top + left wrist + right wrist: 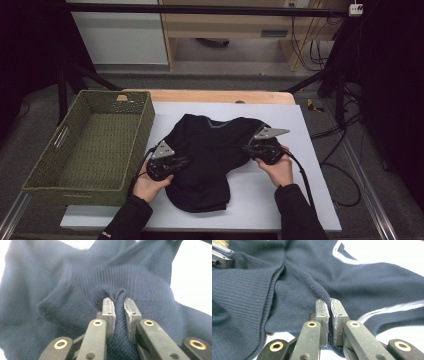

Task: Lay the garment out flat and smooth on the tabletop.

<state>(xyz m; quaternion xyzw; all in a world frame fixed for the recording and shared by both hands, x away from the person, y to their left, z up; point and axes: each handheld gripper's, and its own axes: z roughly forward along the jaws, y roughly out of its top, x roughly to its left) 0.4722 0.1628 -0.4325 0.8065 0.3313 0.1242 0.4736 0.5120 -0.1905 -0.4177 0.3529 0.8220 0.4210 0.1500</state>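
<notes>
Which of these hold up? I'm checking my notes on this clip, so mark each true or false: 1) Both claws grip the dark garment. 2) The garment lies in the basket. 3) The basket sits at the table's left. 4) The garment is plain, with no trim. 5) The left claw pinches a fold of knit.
1) True: the left claw and the right claw are each shut on the dark garment.
2) False: it lies on the white sheet, beside the green woven basket.
3) True.
4) False: white stripes run across it in the right gripper view.
5) True: a bunched fold sits between its pads.
</notes>
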